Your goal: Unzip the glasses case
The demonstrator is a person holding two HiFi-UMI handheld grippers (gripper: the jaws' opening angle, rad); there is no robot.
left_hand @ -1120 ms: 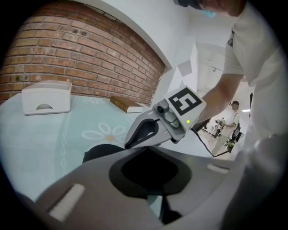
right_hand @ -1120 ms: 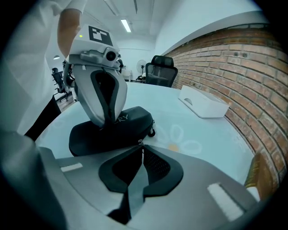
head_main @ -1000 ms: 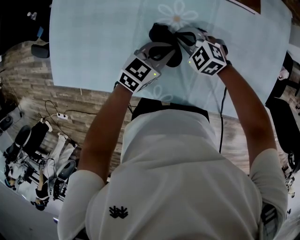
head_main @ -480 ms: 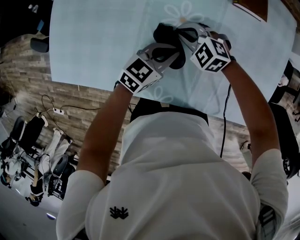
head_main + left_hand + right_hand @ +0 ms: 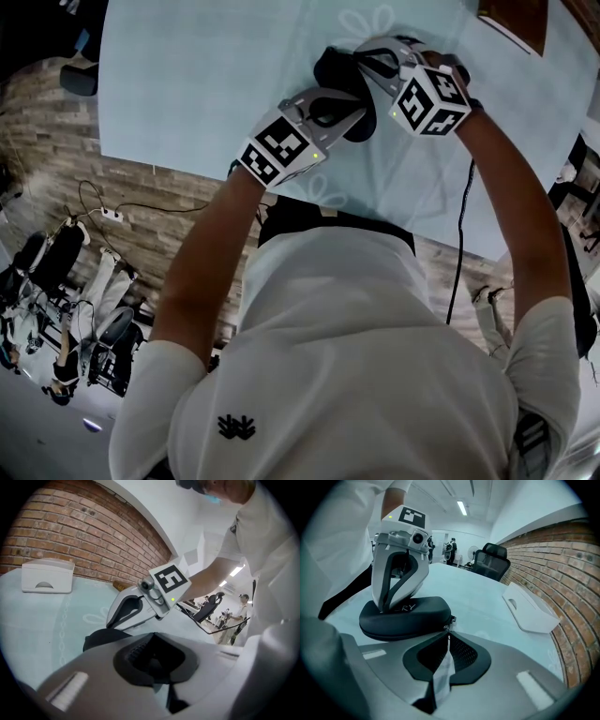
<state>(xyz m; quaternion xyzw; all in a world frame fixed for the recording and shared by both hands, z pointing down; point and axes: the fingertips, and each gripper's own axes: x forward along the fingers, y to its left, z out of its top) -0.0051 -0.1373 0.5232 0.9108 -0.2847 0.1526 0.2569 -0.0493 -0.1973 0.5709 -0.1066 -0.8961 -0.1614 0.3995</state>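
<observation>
Left gripper [image 5: 386, 605] stands tip-down on the lid of the glasses case [image 5: 408, 616]. Its jaws look drawn together with nothing between them, just pressing, though its own view is murky there, so we hedge on that. The case lies flat on the pale table [image 5: 487, 597], near the person's edge, and the seam reads as shut all round, so the zip is not yet run. At the case's right end sits the zipper pull [image 5: 449, 623]. Right gripper [image 5: 446, 641] has its jaws narrowed to a slit and pinched on that pull.

Risks as we judge them:
- The tab is small and thin, so a tug off the line of the zip could slip it from the pads or jam the slider.
- The lid is curved and smooth, so the left tips could skid off.
- If they do, the case would slide or lift with the pull instead of opening.
</observation>
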